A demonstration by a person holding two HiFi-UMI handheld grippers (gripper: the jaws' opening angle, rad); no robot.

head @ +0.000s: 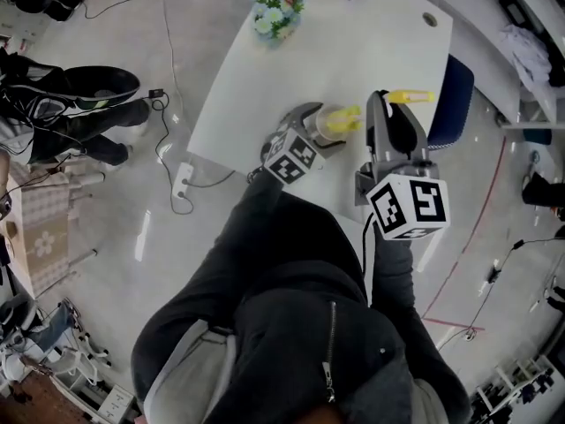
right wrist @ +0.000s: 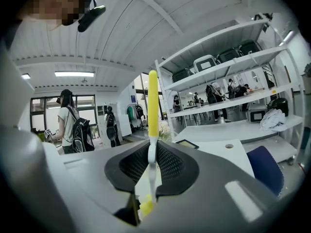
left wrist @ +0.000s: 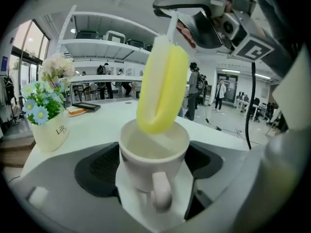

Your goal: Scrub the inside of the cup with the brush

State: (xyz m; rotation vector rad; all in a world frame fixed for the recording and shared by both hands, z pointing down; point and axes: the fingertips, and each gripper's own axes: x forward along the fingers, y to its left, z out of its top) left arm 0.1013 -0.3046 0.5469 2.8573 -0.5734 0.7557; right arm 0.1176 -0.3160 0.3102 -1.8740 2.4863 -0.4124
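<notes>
Closest, the white cup (left wrist: 146, 161) is sitting handle-first between the left gripper's (left wrist: 153, 166) wide jaws, pads pressing its sides, while the brush (left wrist: 163, 89) is dipping its yellow sponge head into the cup's mouth. Only the right gripper view is showing the right gripper (right wrist: 152, 164) clamping the brush's thin handle (right wrist: 152, 101). Only the head view is showing both grippers together, meeting at the cup on the white table (head: 265, 69).

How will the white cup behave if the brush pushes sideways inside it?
The cup looks like rigid glazed ceramic, so it probably won't flex, but it may be slippery and could chip if dropped. Upright and seemingly empty, it is probably light and would likely slide or tip under a sideways push from the brush.
</notes>
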